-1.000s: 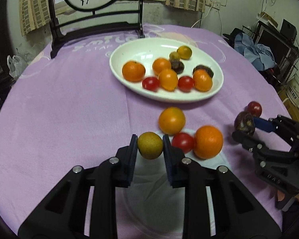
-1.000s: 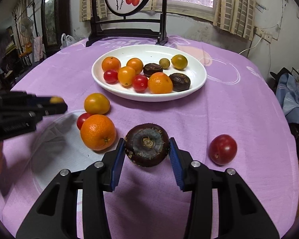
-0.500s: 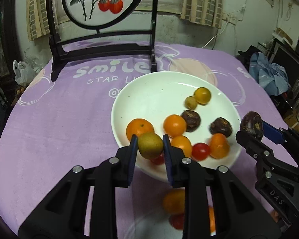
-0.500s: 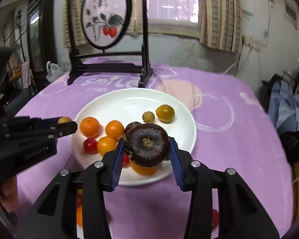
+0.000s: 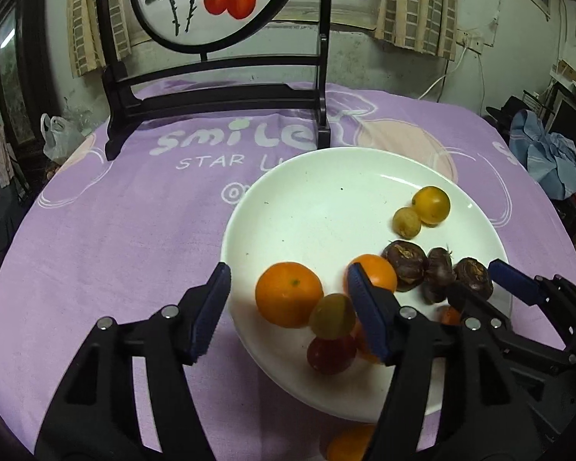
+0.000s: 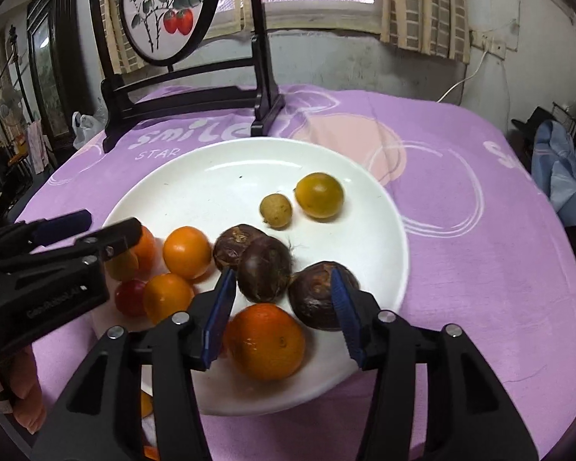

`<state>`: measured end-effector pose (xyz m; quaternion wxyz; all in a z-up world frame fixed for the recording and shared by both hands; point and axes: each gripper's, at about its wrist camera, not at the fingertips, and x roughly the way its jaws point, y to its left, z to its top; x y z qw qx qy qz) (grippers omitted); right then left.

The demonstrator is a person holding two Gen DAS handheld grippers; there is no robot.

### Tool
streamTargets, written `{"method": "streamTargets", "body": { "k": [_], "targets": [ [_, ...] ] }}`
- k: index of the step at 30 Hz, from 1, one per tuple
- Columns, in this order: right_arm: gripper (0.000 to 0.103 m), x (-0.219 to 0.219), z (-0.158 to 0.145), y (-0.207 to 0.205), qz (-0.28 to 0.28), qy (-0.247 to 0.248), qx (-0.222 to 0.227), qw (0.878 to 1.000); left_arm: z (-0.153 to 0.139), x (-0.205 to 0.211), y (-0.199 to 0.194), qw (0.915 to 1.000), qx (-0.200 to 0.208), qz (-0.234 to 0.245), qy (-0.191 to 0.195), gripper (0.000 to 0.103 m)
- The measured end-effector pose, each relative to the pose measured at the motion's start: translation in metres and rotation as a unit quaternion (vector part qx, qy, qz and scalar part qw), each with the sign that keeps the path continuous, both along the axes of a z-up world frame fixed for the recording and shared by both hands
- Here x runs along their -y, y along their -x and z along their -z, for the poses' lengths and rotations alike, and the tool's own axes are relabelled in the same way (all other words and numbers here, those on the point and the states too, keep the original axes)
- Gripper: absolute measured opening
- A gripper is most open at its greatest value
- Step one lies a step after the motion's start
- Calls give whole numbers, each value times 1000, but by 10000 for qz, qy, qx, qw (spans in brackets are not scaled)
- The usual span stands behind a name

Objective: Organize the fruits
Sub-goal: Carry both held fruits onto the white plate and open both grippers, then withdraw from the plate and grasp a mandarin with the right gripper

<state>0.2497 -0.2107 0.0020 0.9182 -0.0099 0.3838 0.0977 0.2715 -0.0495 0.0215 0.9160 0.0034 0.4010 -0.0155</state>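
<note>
Both fruits left the opening jaws, now crowding the plate (image 6: 384, 207).

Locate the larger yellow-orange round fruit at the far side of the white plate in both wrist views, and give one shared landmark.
Left wrist view: the larger yellow-orange round fruit sits right of centre, on the far right part of the white plate.
Right wrist view: it sits just right of centre, above the dark brown fruits.
Shared landmark: the small tan round fruit beside it, to its lower left.
</note>
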Motion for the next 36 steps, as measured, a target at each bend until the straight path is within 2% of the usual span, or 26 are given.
{"method": "streamTargets", "body": {
  "k": [8,11,17,24,29,36],
  "targets": [
    [52,17,-11,29,-29,-130,64,9999,-7,0,21,9999,34,80,90,70],
    [59,23,-15,46,-14,-158,110,9998,-10,1,34,9999,91,130,62,71],
    [61,35,-19,82,27,-101,281,9996,-12,-1,64,9996,91,192,159,75],
    [61,58,-5,110,208,-328,128,9992,-2,-9,102,9996,-4,196,220,79],
    [61,60,2,127,185,-236,110,9995,3,-22,125,9995,-25,116,289,81],
    [61,53,9,135,34,-220,72,9997,18,-37,135,9993,-56,1,372,82]
  ]
}}
